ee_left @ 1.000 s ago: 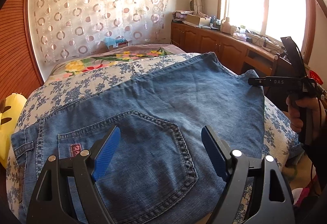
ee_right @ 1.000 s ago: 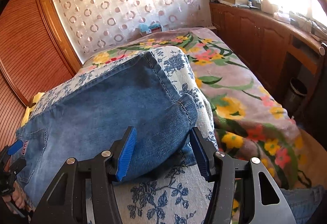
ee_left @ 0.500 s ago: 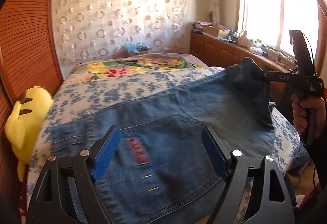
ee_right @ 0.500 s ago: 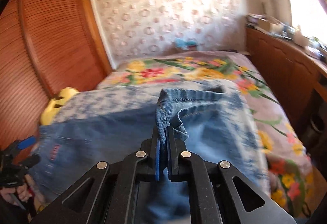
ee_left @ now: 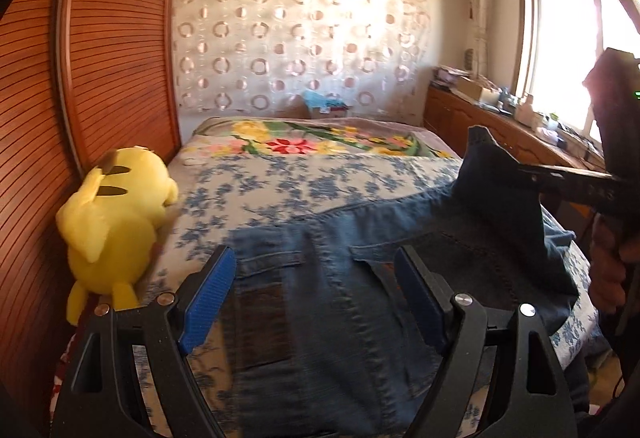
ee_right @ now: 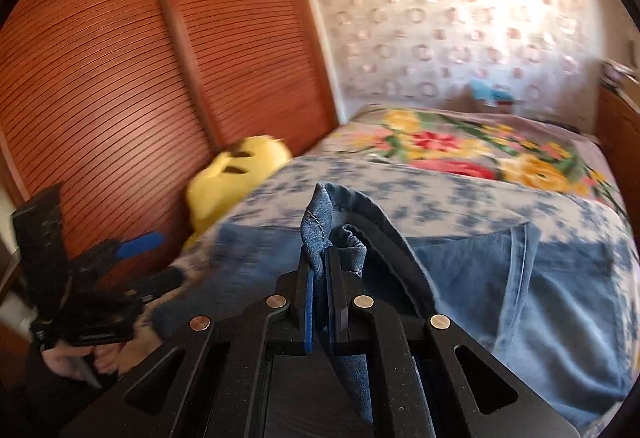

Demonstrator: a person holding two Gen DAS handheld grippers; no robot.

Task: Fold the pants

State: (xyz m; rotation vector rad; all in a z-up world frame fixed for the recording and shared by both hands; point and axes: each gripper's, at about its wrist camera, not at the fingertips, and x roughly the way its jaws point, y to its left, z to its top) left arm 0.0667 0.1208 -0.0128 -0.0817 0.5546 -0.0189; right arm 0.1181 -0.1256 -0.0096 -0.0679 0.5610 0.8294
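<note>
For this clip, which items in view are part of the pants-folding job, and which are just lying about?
In the job:
- jeans, spread on the bed
- right gripper, shut on the jeans' hem
- left gripper, open above the jeans

Lying about:
- yellow plush toy by the wardrobe door
- floral blanket
- clutter on the window-side cabinet

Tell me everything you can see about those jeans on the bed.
The jeans are blue denim with stitched seams and back pockets facing up, the fabric faded in places. They lie spread across the blue-flowered bedspread, beside a yellow plush toy. One end is lifted off the bed: the right gripper is shut on a bunched hem, raised above the rest. The left gripper hovers open over the pocket area.
</note>
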